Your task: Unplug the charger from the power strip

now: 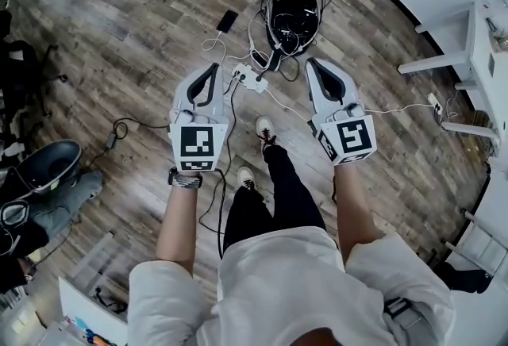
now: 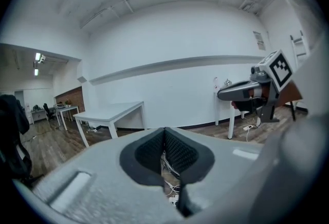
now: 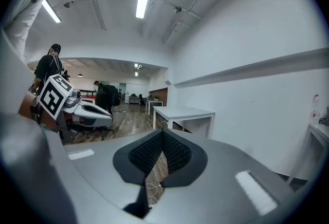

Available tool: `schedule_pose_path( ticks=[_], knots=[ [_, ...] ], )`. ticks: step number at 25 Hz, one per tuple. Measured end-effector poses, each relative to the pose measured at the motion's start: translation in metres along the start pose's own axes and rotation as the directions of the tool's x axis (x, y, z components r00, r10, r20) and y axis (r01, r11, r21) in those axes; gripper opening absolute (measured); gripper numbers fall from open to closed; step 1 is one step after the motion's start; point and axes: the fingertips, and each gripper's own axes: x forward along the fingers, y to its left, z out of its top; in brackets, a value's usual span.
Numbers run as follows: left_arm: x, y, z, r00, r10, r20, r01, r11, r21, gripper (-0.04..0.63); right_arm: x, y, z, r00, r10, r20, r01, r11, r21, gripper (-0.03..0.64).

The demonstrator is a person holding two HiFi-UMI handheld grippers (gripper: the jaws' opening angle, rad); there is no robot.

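Claws: I see the left claw (image 1: 213, 71) and the right claw (image 1: 314, 68) side by side in front of the person. Both are well above the wood floor (image 1: 119, 35).
Left grip: in the left gripper view its two dark pads (image 2: 151, 151) meet at the tip. It is closed all the way and has hold of nothing.
Right grip: in the right gripper view its pads meet at the tip too. It looks closed, and it is empty.
Power strip: the white power strip (image 1: 251, 80) lies flat on the floor. In the head view it shows between the two claw tips, a bit nearer the left one, but it is far below them. No claw touches it.
Charger: some plugs sit in the power strip, and wires go out of it. They are too small for me to tell which one is the charger.
Phone: a black phone (image 1: 227, 21) lies on the floor past the strip. A thin white wire (image 1: 213, 41) runs from it toward the strip.
Bag: a black bag (image 1: 292, 7) with wires in it sits on the floor just behind the strip.
Shoes: the person's shoes (image 1: 265, 128) stand on the floor near the strip, on my side of it.
Table: a white table (image 2: 110, 113) stands by the white wall ahead of the left claw.
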Motion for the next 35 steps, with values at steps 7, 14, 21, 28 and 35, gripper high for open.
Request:
schedule_pose_path(
  ticks=[7, 14, 21, 28, 35],
  knots=[
    [-0.081, 0.002, 0.061, 0.997, 0.013, 0.079, -0.015, 1.0, 0.016, 0.005, -0.065, 0.04, 0.068, 0.998, -0.05, 0.044, 0.051, 0.998, -0.027, 0.002],
    [-0.157, -0.011, 0.119, 0.989, 0.019, 0.15, -0.025, 0.999, 0.043, 0.005, -0.126, 0.082, 0.127, 0.989, -0.082, 0.119, 0.088, 0.995, -0.041, 0.002],
    [-0.215, -0.023, 0.158, 0.975, 0.041, 0.22, -0.059, 0.996, 0.074, 0.005, -0.173, 0.111, 0.17, 0.984, -0.064, 0.163, 0.078, 0.993, -0.083, 0.002],
    [-0.232, -0.031, 0.178, 0.966, 0.044, 0.254, -0.074, 0.991, 0.11, 0.005, -0.189, 0.115, 0.186, 0.979, -0.053, 0.196, 0.075, 0.992, -0.103, 0.002],
    [-0.228, -0.042, 0.18, 0.969, 0.043, 0.244, -0.073, 0.991, 0.114, 0.005, -0.194, 0.111, 0.189, 0.98, -0.039, 0.197, 0.062, 0.991, -0.115, 0.002]
  ],
)
